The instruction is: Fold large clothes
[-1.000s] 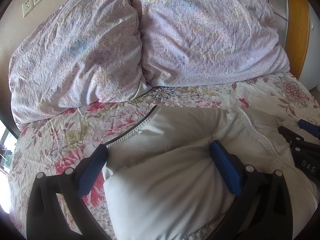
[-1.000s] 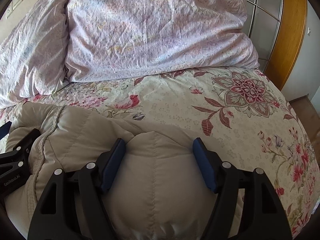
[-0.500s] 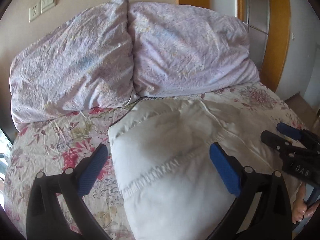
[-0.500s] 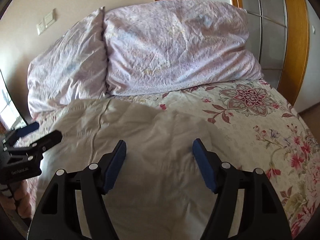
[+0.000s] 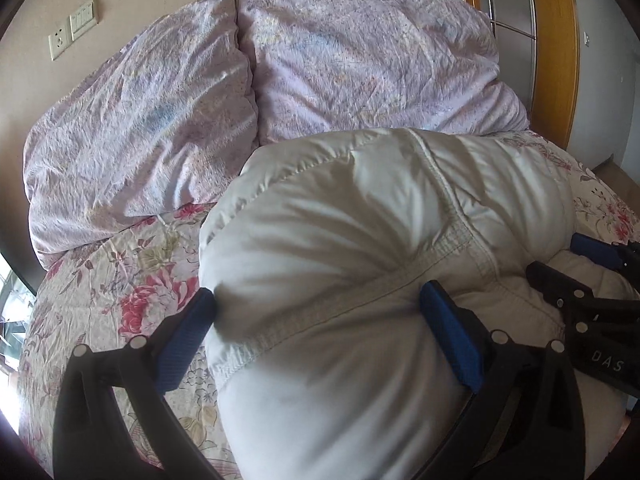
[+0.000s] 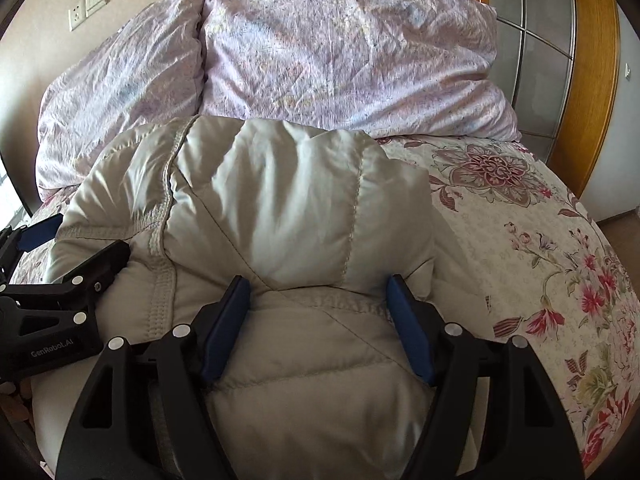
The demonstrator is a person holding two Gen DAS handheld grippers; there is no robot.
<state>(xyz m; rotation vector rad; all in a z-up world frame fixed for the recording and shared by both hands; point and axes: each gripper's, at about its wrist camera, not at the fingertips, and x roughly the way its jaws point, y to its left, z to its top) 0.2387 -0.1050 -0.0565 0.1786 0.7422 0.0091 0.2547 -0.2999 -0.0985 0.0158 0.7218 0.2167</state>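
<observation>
While both claws are pinching bunched folds of the pale puffer jacket, the left claw and right claw are holding it over the floral bed, lilac pillows lying beyond.

We see two lilac crumpled pillows side by side at 12 o'clock, leaning vs the beige wall; left one tilts in, touching the right one along a vertical seam. Under them, a floral bedspread, cream w/ pink and red blooms, runs from 9 o'clock down to 7; in the right wrist view it fills 3 to 5 o'clock, w/ a big dark-red medallion near 2. Wall socket + switch plate sit at 10 o'clock. Orange wood frame w/ frosted panels stands at 1–2 o'clock.
</observation>
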